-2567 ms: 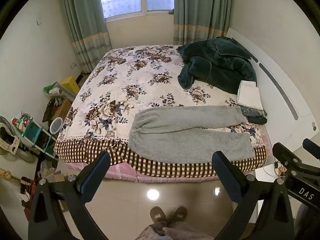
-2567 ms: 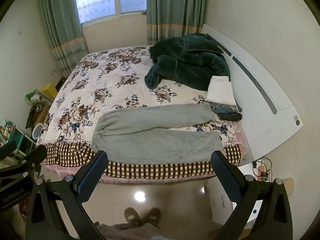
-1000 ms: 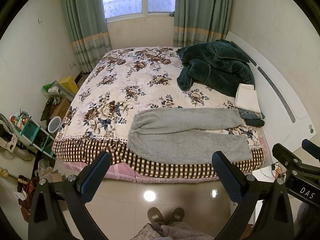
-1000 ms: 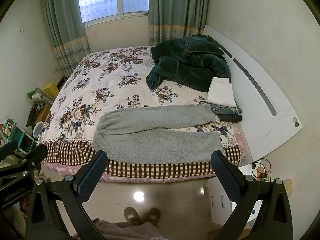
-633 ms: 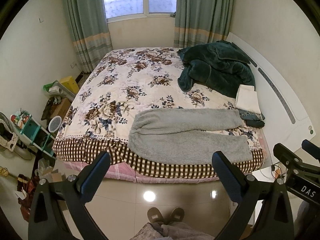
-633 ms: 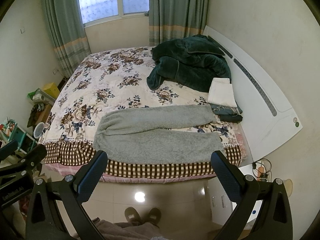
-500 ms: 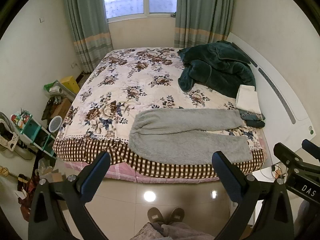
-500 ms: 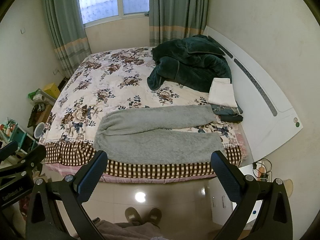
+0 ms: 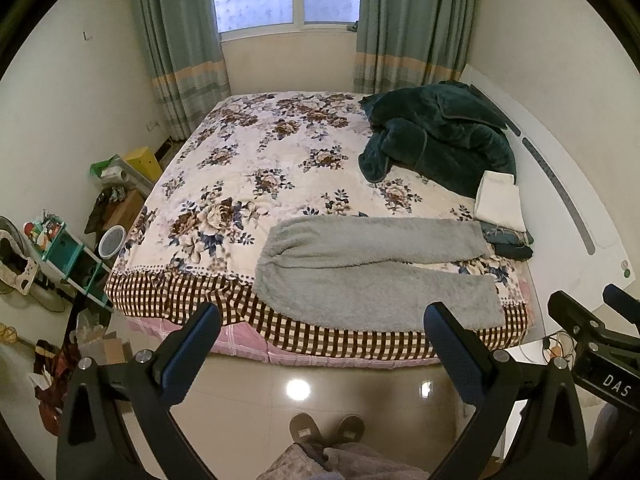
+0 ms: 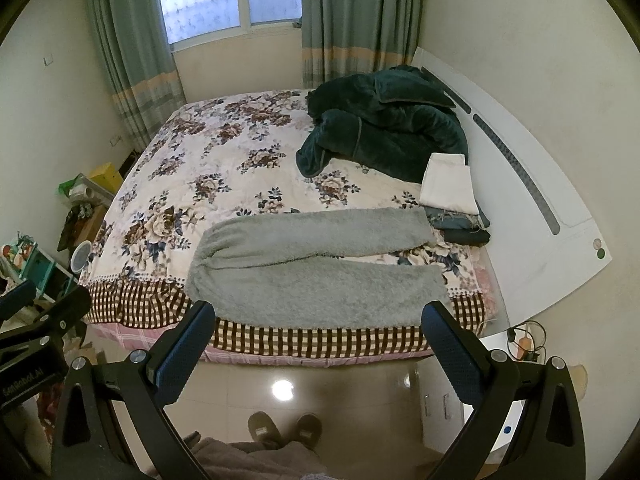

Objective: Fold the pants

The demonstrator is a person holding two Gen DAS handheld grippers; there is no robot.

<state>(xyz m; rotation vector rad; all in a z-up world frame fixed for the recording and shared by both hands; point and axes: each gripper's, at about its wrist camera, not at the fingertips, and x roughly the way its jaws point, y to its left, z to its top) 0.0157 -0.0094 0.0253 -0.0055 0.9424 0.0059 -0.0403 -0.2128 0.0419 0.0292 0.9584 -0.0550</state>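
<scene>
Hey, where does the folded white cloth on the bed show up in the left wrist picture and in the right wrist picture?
Left wrist: the white cloth lies right of center, beside the headboard.
Right wrist: the white cloth sits right of center, above the gray pants.
Shared landmark: the dark green blanket just behind it.

A dark green blanket [image 9: 440, 140] lies heaped at the upper right of the floral bedspread [image 9: 256, 168]; my slippers [image 9: 326, 428] show at the bottom, curtains [image 9: 180, 40] up top.

Bed [image 9: 248, 160] — grey pants [image 9: 372, 272], green robe [image 9: 440, 136], folded clothes [image 9: 500, 204]
</scene>
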